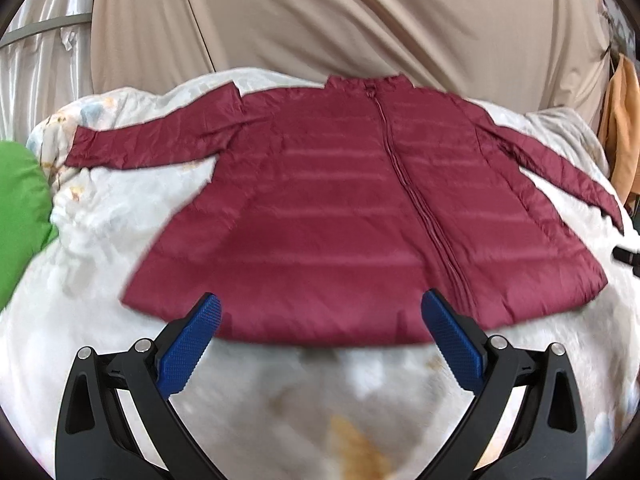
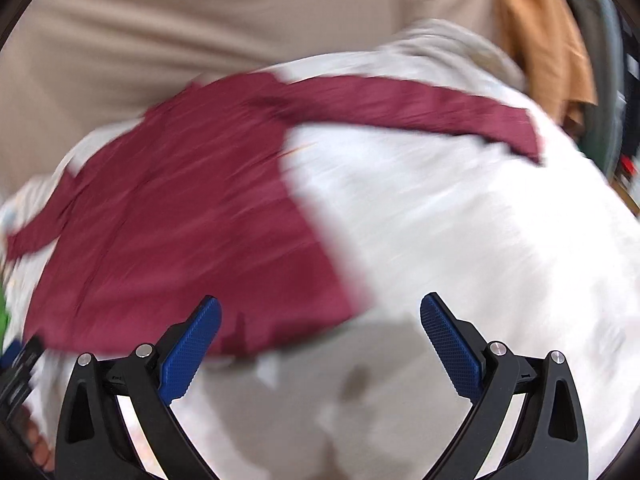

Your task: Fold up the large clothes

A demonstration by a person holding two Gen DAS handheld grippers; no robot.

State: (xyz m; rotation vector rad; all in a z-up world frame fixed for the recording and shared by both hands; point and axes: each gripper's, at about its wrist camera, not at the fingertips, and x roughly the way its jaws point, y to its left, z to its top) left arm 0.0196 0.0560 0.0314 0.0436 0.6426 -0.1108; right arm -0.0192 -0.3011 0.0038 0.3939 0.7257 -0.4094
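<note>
The bed point(image 1: 100, 264), covered with a pale flowered blanket, carries the whole job, and the jacket point(image 1: 320, 208) lies spread flat on it, front up, collar at the far side and hem toward the person. To start the fold well, I would take one side at a time: pinch a sleeve near its cuff and the hem corner on the same side, then carry both across the front so the fold runs parallel to the zip, keeping the cloth low so the slippery shell does not slide on the soft blanket.

The jacket is dark red, thin and quilted in crosswise bands, zipped shut down the middle. The left sleeve point(image 1: 152, 140) stretches out sideways, the right sleeve point(image 2: 420, 108) angles outward and down; both lie flat on the blanket.

The left hand-held gripper point(image 1: 320, 312) hangs just short of the hem with its blue pads wide apart and nothing between them. The right hand-held gripper point(image 2: 320, 312), seen in a blurred picture, is likewise spread and empty, near the jacket's right hem corner
</note>
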